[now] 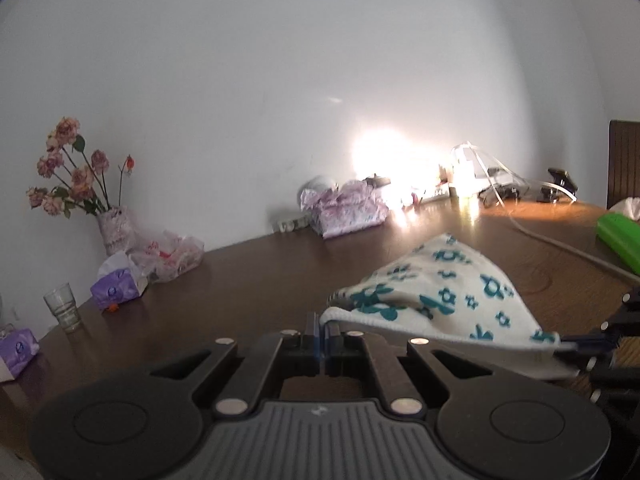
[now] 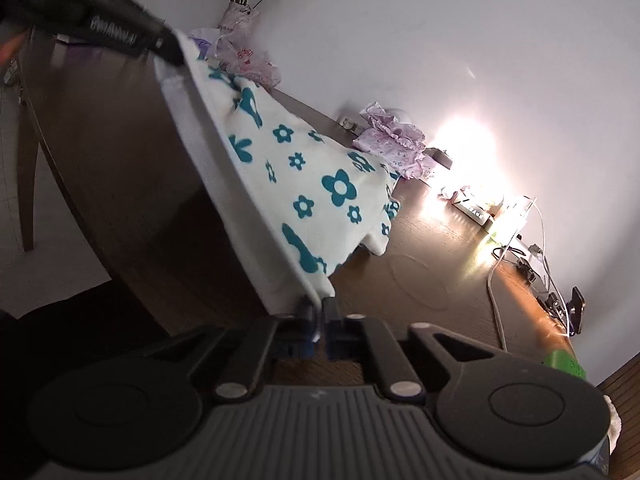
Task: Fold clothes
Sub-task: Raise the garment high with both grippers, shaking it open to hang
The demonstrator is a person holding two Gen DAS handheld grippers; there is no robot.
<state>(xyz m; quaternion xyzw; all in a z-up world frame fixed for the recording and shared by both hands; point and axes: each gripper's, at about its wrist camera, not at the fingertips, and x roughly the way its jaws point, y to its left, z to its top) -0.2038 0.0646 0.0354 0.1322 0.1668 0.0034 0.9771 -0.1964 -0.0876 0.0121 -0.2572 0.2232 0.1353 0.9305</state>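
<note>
A: Black jaws of the left gripper [image 1: 323, 334] sit nearest the lens, pressed together on one corner of the cream cloth printed with teal flowers [image 1: 440, 296]. Is the other end held too?

B: Yes. Seen from the right wrist, the right gripper [image 2: 318, 312] has its jaws clamped on the opposite corner of the same hem, so that white edge runs taut from one pair of jaws to the other.

A: Where is the rest of it?

B: Beyond both sets of jaws, sloping away and down to the dark brown wooden table [image 1: 248, 280], where its far end appears to rest. Only the pinched hem is lifted.

A: So how far along is the folding?

B: Early, I'd judge. Both corners are secured and the edge is raised, but I can't make out a finished, flattened fold. Carrying the hem across, laying it down and releasing all seem left to do.

A: Anything close by?

B: A white cable [image 2: 496, 304] lies right of the jaws.
</note>
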